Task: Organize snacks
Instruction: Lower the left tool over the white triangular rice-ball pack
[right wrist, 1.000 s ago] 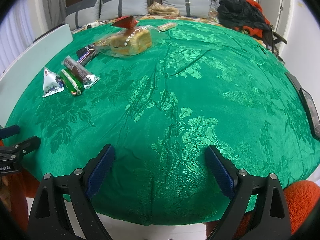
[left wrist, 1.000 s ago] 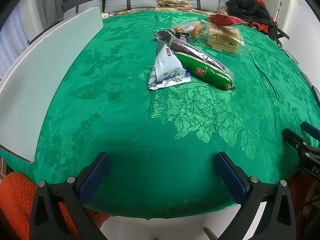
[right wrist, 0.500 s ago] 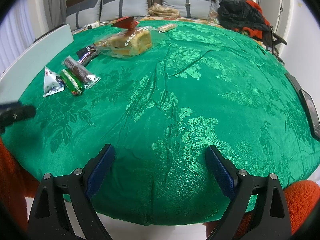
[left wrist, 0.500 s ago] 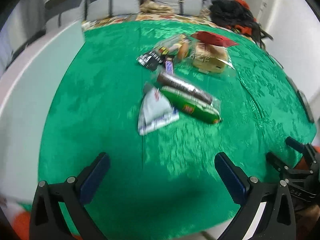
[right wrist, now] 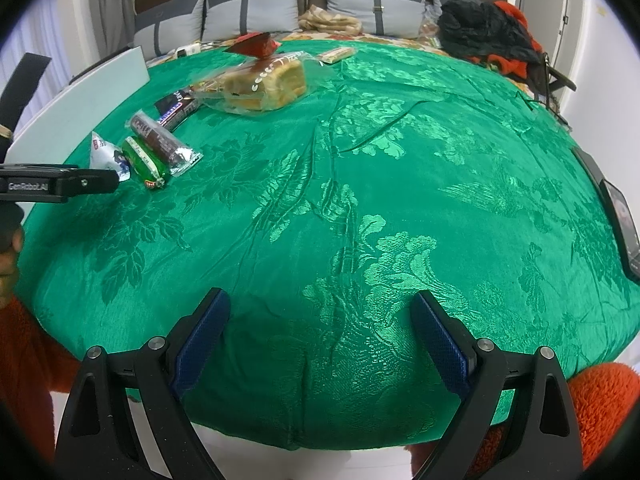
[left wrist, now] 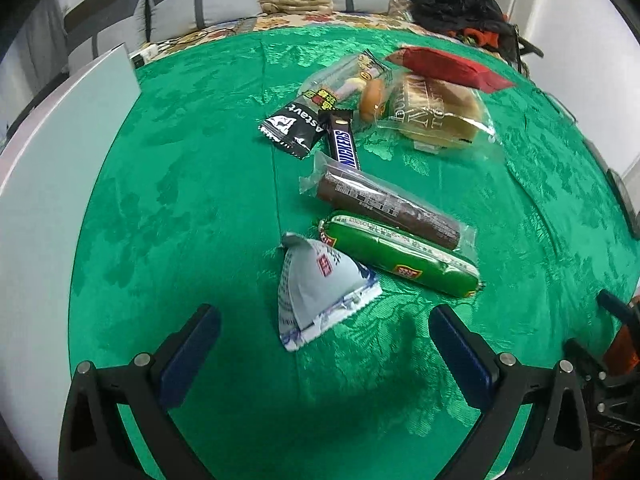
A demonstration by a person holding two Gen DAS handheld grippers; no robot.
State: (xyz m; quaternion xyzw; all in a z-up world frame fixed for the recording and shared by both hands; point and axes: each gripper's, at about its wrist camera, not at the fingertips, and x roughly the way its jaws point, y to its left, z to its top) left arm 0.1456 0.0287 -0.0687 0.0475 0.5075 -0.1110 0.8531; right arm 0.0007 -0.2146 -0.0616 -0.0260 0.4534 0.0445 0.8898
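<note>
- A green patterned tablecloth (left wrist: 180, 200) covers the table, grey cushions behind.
- The left gripper (left wrist: 324, 344) hangs spread wide and empty; the white triangular packet (left wrist: 316, 284) lies just ahead, between its fingers.
- Beyond it: green sausage (left wrist: 404, 256), brown bar (left wrist: 388, 204).
- The right gripper (right wrist: 320, 332), also released, waits over bare cloth.
- Best bet: lower squarely, pinch the packet's body, not its crimped edge.
</note>
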